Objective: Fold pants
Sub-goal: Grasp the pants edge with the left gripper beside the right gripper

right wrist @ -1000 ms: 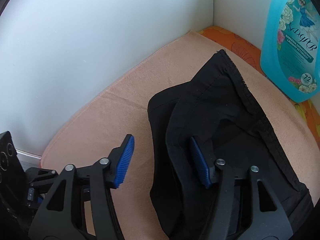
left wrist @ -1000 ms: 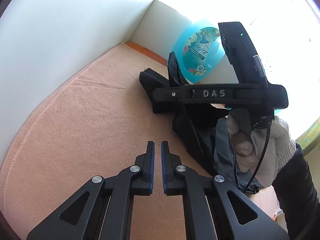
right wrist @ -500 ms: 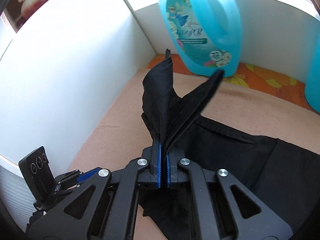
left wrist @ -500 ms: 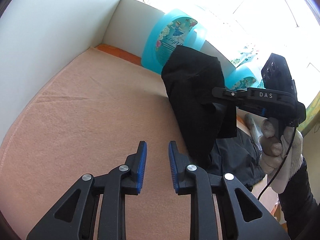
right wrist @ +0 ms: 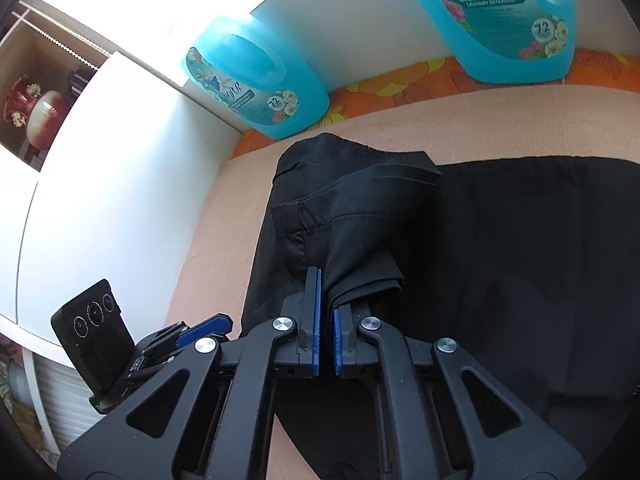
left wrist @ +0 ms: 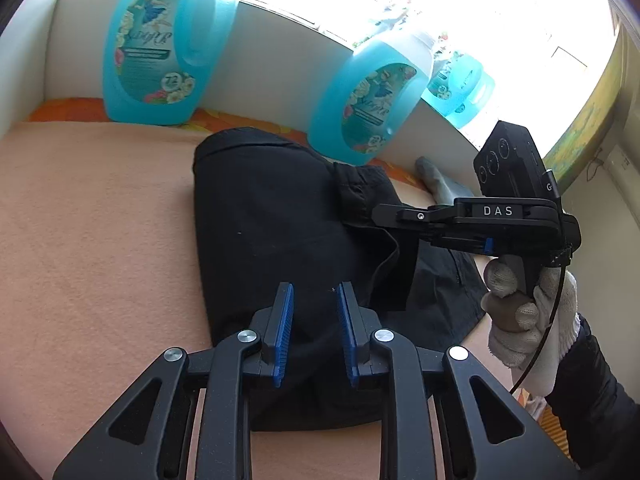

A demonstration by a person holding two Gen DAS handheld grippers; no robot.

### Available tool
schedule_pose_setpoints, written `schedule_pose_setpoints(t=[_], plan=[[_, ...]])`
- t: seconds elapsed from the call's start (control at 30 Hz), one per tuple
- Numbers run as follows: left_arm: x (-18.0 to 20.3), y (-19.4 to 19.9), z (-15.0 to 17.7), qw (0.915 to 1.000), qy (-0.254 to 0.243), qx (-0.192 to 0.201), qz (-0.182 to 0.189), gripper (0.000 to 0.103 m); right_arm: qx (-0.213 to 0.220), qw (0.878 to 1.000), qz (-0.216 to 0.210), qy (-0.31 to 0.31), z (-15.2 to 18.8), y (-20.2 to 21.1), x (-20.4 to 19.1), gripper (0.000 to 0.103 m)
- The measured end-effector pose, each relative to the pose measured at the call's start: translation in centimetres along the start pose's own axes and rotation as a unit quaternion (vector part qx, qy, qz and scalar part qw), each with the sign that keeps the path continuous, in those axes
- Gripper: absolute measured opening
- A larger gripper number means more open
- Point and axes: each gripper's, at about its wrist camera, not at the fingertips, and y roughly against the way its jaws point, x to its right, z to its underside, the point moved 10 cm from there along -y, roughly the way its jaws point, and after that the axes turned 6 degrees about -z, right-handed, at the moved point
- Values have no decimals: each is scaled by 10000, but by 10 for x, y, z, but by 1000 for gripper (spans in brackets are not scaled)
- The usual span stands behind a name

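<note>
Black pants (left wrist: 280,216) lie on a peach cloth (left wrist: 92,240), partly folded over on themselves. My left gripper (left wrist: 314,304) is open and empty, low over the near part of the pants. My right gripper (right wrist: 326,300) is shut on a pinched fold of the pants (right wrist: 352,216) and holds that end over the rest of the garment. The right gripper also shows in the left wrist view (left wrist: 384,216), held by a white-gloved hand (left wrist: 524,308). The left gripper shows at the lower left of the right wrist view (right wrist: 200,330).
Three blue detergent jugs stand along the back ledge: one at far left (left wrist: 160,40), one in the middle (left wrist: 372,96), one further right (left wrist: 456,88). White walls (right wrist: 112,184) close the left and back. An orange flowered strip (right wrist: 400,88) edges the cloth.
My right gripper has carried the pinched pants end to the right and down over the rest of the garment. My left gripper has opened wider and moved over the pants.
</note>
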Motion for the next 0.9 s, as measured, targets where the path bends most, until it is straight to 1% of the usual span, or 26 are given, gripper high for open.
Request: schedule_pose_setpoints(t=[0.03,0.07,0.1,0.23,0.27,0.3,0.37,0.4,0.47,0.57,0.6,0.63,0.67,0.7,0.8,0.9], plan=[[7,-7,0,10000,-61,-66,-2,30,16,10000,10,-47,0,4,6,10],[14,-11,-1,9999,-103,-96,-6,30,45,10000,-12,-69,0,6,10,15],[21,-15,0,9998,-151,-155,33,30,102,9999,-38,-91,0,13,15,17],[43,-28,-1,9988,-339,-352,79,31,258,9994,-86,-203,6,36,29,20],[48,-32,-2,9984,-398,-392,54,33,279,9993,-68,-228,7,40,34,23],[52,-35,-2,9981,-455,-404,1,37,277,9993,-61,-247,9,43,37,29],[59,-42,-5,9976,-555,-410,-80,39,240,9994,-24,-236,14,43,43,39],[61,-46,-6,9970,-651,-392,-171,39,168,9997,-33,-186,18,40,43,40],[60,-54,-9,9948,-827,-347,-488,39,0,10000,-41,-89,25,29,43,40],[55,-60,-13,9924,-969,-213,-731,37,-106,9999,-24,14,31,15,41,40],[54,-60,-14,9920,-1004,-181,-750,22,-155,9999,-38,15,33,11,40,39],[52,-60,-14,9909,-1059,-171,-812,12,-190,9998,-94,-12,33,7,39,33],[51,-60,-14,9894,-1148,-165,-870,10,-241,9996,-166,-57,34,3,39,13],[52,-61,-13,9883,-1231,-164,-883,7,-261,9993,-223,-117,33,2,39,7],[55,-58,-8,9867,-1417,-186,-780,4,-133,9980,-543,-279,29,9,34,4],[60,-53,0,9839,-1628,-239,-695,4,74,9979,-590,-243,23,24,31,4]])
